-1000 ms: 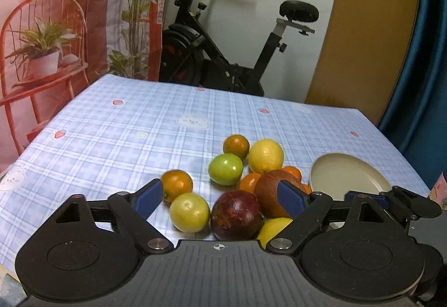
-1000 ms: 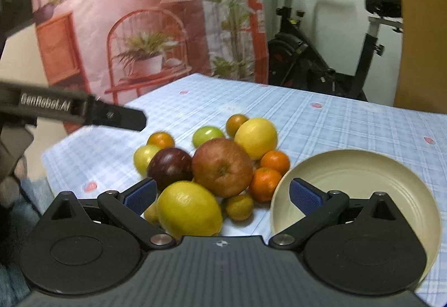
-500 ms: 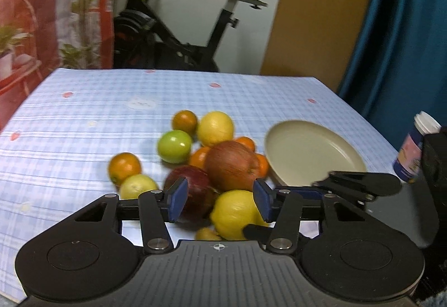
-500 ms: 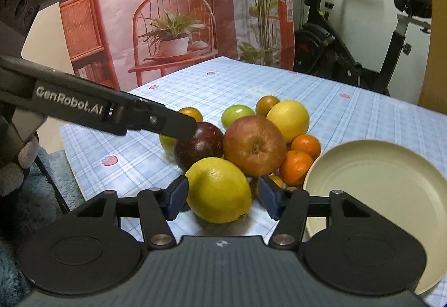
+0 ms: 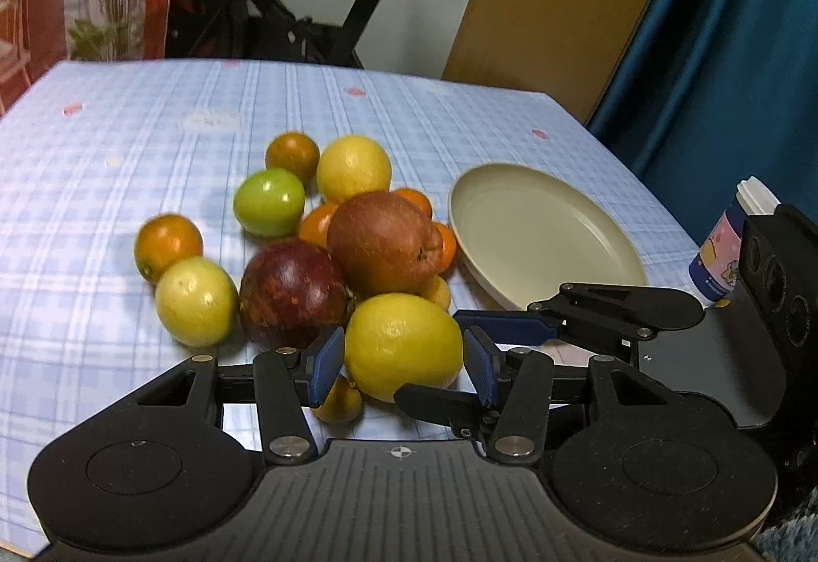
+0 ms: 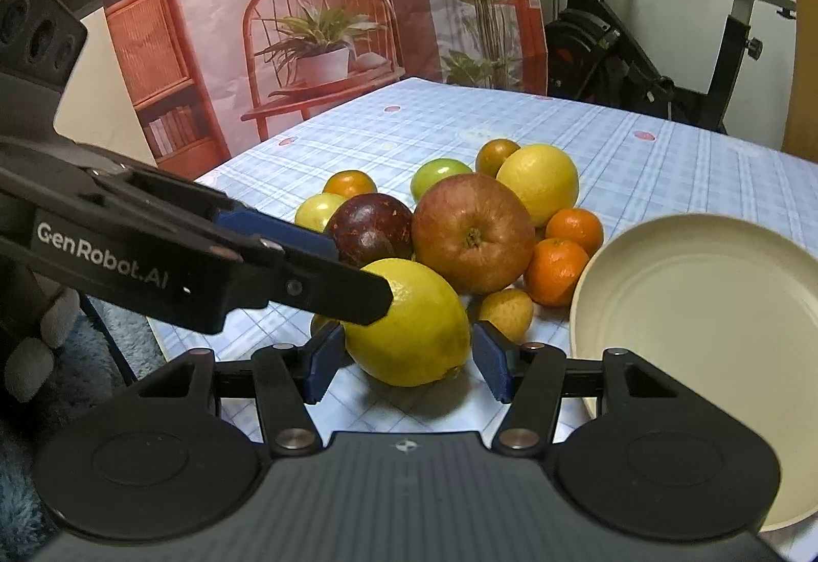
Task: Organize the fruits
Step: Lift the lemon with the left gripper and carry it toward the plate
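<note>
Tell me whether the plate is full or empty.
Empty. The plate shows only bare cream surface in both views; every fruit, including the big lemon, lies on the tablecloth beside it.

My left gripper [image 5: 404,360] brackets the lemon [image 5: 404,344] at the table's [image 5: 128,142] near edge; my right gripper's finger [image 5: 503,327] reaches in beside it.

We see a yellow lemon [image 6: 409,321] beside a dark red-purple fruit [image 5: 292,291] and a red-brown apple [image 6: 473,240]. The plate [image 6: 716,286] is cream, and the tablecloth [image 5: 128,142] is a pale blue check.
</note>
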A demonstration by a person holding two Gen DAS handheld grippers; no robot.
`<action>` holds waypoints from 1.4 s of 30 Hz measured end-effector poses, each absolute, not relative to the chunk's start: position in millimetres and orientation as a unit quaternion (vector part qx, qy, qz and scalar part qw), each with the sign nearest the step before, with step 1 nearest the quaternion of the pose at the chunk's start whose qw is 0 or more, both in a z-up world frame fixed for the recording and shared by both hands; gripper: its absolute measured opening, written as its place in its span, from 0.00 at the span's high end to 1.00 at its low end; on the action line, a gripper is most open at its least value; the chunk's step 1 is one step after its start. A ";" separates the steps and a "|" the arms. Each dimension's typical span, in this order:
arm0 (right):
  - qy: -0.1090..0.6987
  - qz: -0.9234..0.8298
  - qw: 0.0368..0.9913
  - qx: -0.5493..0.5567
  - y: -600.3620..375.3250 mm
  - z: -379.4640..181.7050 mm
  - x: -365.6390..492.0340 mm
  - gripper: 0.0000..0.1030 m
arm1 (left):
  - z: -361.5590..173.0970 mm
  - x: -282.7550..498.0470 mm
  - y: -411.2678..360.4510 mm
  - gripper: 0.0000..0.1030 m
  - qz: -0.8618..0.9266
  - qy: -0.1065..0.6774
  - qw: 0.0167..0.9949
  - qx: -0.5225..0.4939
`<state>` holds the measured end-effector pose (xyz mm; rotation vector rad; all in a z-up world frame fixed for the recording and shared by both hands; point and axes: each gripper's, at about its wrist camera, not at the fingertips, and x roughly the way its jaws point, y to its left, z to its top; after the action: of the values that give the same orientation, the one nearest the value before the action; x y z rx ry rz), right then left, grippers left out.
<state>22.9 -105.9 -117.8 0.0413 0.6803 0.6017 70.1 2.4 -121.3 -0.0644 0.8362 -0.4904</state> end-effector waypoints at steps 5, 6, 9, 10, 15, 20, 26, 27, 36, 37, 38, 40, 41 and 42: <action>0.332 0.293 0.896 0.023 -104.4 -119.6 23.4 0.43 | -126.3 73.2 2.0 0.47 -0.239 0.408 0.881 -0.032; 0.333 0.294 0.895 0.025 -104.8 -120.0 24.0 0.43 | -126.7 74.0 1.2 0.47 -0.240 0.409 0.880 -0.031; 0.336 0.298 0.893 0.030 -105.1 -122.1 25.4 0.43 | -129.8 76.9 0.1 0.47 -0.236 0.413 0.879 -0.031; 0.338 0.299 0.892 0.032 -105.0 -122.3 25.6 0.43 | -130.4 77.6 0.0 0.47 -0.235 0.412 0.880 -0.032; 0.343 0.298 0.890 0.036 -103.5 -123.8 25.1 0.43 | -130.4 78.1 -1.6 0.47 -0.237 0.409 0.881 -0.029; 0.346 0.299 0.888 0.045 -105.7 -126.4 27.1 0.43 | -129.7 76.2 -4.7 0.46 -0.238 0.404 0.883 -0.021; 0.346 0.299 0.888 0.041 -103.5 -126.1 28.2 0.43 | -129.5 73.7 -5.9 0.46 -0.240 0.400 0.884 -0.015; 0.346 0.299 0.888 0.042 -103.8 -126.0 28.1 0.43 | -129.4 73.6 -5.6 0.46 -0.240 0.401 0.884 -0.016; 0.325 0.290 0.899 0.040 -109.6 -115.4 19.6 0.45 | -126.0 70.7 -10.6 0.47 -0.254 0.390 0.885 -0.005; 0.324 0.290 0.899 0.040 -109.8 -114.8 19.1 0.46 | -126.3 70.4 -11.0 0.47 -0.255 0.390 0.885 -0.004; 0.325 0.290 0.899 0.040 -109.8 -114.8 18.6 0.46 | -126.5 70.4 -11.1 0.47 -0.254 0.391 0.885 -0.004; 0.326 0.289 0.899 0.039 -109.0 -114.9 18.4 0.46 | -127.2 71.3 -10.7 0.47 -0.253 0.393 0.884 -0.005; 0.327 0.289 0.899 0.039 -108.7 -115.1 18.6 0.46 | -127.4 71.2 -10.8 0.47 -0.252 0.394 0.884 -0.004; 0.328 0.290 0.898 0.040 -108.5 -115.4 18.7 0.45 | -127.7 71.3 -10.8 0.47 -0.251 0.396 0.883 -0.004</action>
<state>18.7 -108.5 -115.4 0.0830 0.6792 0.6011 71.3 -10.8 -127.7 -0.0078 0.8245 -0.5233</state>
